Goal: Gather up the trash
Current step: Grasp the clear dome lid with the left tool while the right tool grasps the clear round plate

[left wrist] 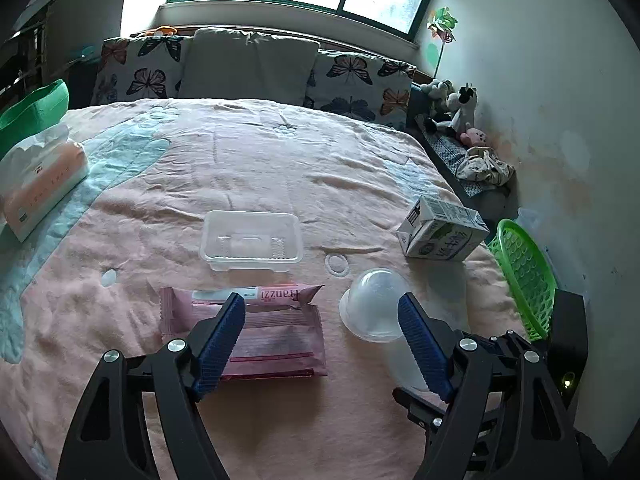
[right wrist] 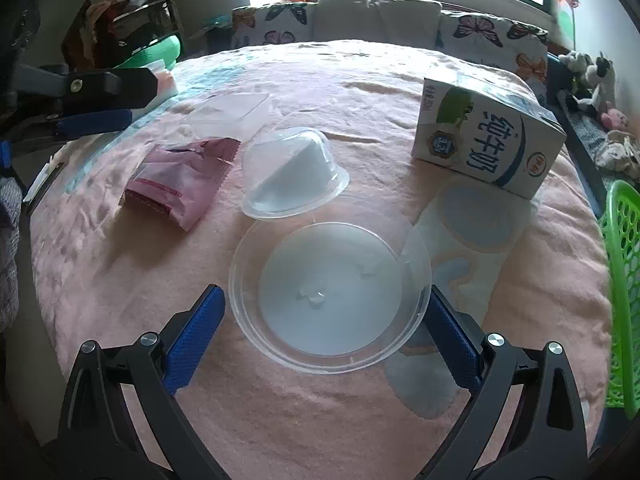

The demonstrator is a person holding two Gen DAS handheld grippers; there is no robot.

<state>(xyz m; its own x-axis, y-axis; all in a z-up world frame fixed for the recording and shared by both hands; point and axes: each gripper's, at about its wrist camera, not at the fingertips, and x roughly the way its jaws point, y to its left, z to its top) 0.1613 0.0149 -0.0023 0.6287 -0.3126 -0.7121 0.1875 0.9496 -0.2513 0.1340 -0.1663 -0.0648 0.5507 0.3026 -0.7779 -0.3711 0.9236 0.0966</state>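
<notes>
Trash lies on a pink bedspread (left wrist: 260,152). A pink snack wrapper (left wrist: 276,332) lies under my open left gripper (left wrist: 322,304), with a small upturned clear cup (left wrist: 374,304) just right of it. A clear rectangular tray (left wrist: 251,240) lies beyond, and a milk carton (left wrist: 442,228) to the right. In the right wrist view my open right gripper (right wrist: 326,300) straddles a round clear lid (right wrist: 330,296) without touching it. Beyond it lie the cup (right wrist: 294,178), the wrapper (right wrist: 180,180), the tray (right wrist: 230,114) and the carton (right wrist: 486,140). The left gripper (right wrist: 96,116) shows at the left.
A green basket (left wrist: 526,276) stands at the bed's right edge, also in the right wrist view (right wrist: 624,292). A tissue pack (left wrist: 40,184) lies at the left. Butterfly pillows (left wrist: 248,68) line the headboard. Stuffed toys (left wrist: 456,112) sit by the wall.
</notes>
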